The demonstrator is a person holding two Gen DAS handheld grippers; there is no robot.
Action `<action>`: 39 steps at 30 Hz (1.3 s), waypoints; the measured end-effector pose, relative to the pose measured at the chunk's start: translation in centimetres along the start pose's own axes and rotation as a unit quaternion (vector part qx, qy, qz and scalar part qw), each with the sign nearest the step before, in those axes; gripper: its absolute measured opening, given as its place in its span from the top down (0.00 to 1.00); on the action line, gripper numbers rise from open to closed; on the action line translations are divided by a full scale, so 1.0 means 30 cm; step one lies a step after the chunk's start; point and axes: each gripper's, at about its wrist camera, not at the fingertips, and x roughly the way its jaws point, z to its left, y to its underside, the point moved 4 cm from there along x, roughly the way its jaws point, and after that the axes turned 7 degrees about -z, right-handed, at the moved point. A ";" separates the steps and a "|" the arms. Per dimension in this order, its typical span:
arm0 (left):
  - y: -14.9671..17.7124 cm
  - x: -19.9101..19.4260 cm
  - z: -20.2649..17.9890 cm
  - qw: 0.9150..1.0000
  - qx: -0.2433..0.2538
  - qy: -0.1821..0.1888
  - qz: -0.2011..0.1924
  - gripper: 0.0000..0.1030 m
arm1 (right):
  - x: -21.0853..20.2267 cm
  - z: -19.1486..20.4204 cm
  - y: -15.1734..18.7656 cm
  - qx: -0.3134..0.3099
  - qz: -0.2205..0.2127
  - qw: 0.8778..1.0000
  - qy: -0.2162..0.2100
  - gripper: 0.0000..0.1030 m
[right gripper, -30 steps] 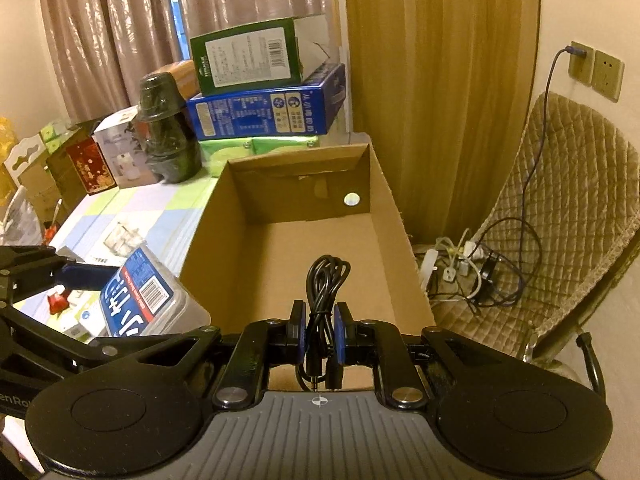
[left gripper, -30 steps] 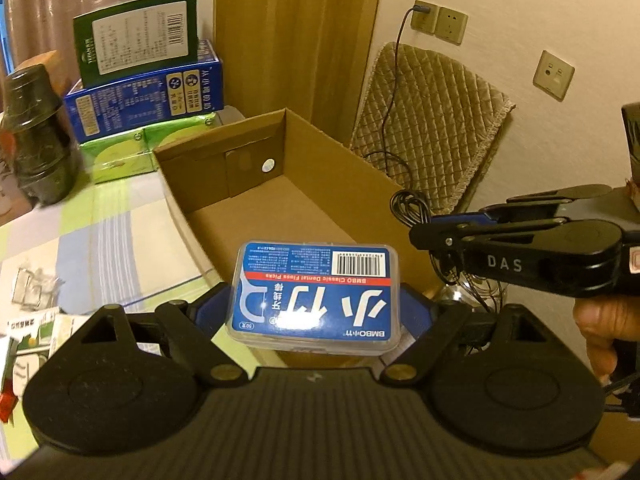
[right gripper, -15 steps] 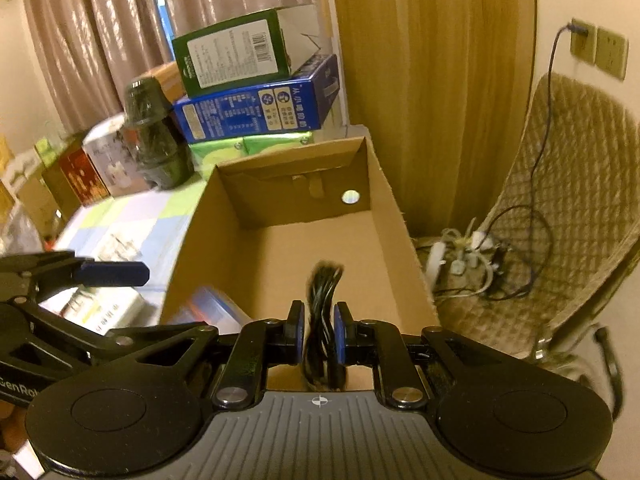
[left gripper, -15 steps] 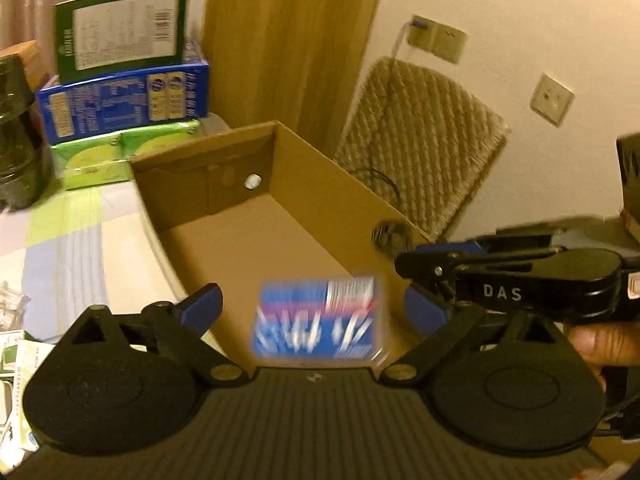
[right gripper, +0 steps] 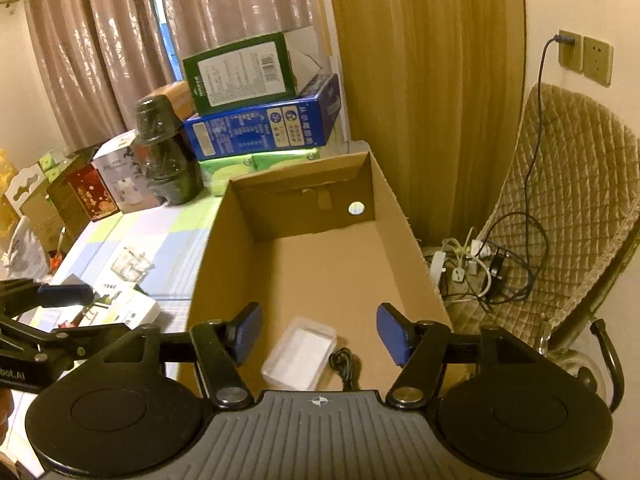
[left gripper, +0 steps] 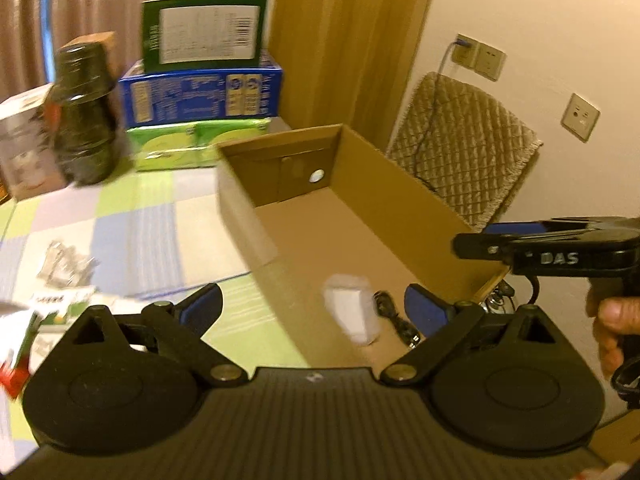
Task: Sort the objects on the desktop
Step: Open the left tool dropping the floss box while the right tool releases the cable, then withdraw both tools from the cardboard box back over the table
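Right wrist view: the open brown cardboard box (right gripper: 316, 264) on the bench holds the clear plastic case (right gripper: 299, 354) beside the black coiled cable (right gripper: 345, 366). Both are released; the right gripper (right gripper: 319, 330) jaws are opening, the left gripper (left gripper: 313, 306) jaws wide and empty. Withdrawal is best made upward, clear of the walls.

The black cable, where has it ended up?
In the right wrist view the cable lies on the cardboard box floor, near end, just right of the clear plastic case.
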 end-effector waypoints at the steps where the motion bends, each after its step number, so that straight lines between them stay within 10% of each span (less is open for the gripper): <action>1: 0.012 -0.022 0.013 1.000 -0.003 -0.005 -0.001 0.07 | -0.015 0.015 0.007 -0.003 -0.002 1.000 -0.001 0.33; 12: 0.118 -0.224 0.134 0.998 -0.032 -0.056 -0.004 0.06 | -0.127 0.214 0.101 -0.032 -0.010 0.999 -0.020 0.04; 39: 0.342 -0.495 0.454 0.979 -0.099 -0.177 0.008 0.01 | -0.114 0.501 0.217 -0.064 0.019 0.995 -0.079 0.02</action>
